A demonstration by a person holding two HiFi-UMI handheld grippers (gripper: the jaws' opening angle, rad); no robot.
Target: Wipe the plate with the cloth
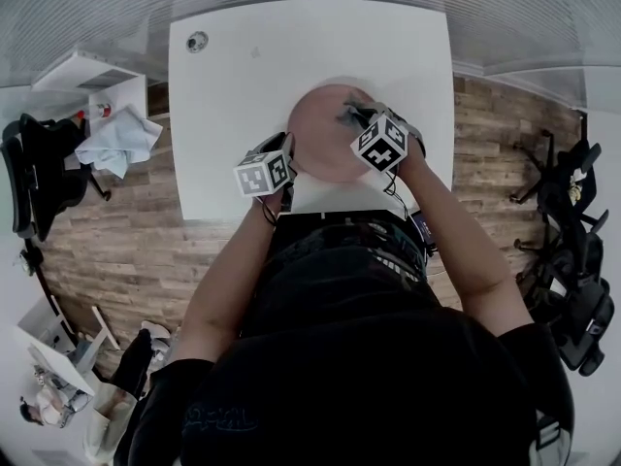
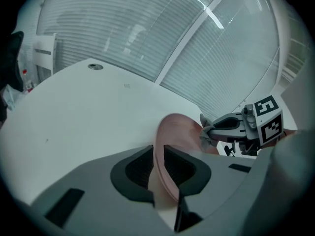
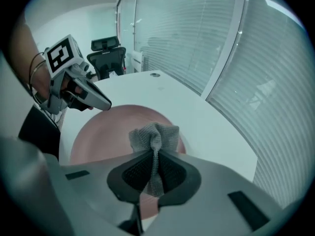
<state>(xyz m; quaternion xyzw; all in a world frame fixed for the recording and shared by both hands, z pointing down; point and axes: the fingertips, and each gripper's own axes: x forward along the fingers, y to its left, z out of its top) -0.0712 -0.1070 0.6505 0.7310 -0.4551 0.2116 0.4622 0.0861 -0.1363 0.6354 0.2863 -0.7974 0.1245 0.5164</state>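
Your left tongs (image 2: 158, 154) are opening around the plate (image 2: 179, 129) at its rim, so it could slide across the bench (image 1: 243, 66) once your right tongs (image 3: 155, 163), clenched on the cloth (image 3: 155, 136) above the plate's middle, press down.

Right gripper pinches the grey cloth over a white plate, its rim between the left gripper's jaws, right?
No: the plate is pink, not white, as the right gripper view shows. The rest holds; the left gripper is opening its jaws around the rim.

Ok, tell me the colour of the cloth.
Grey cloth, shown best in the right gripper view.
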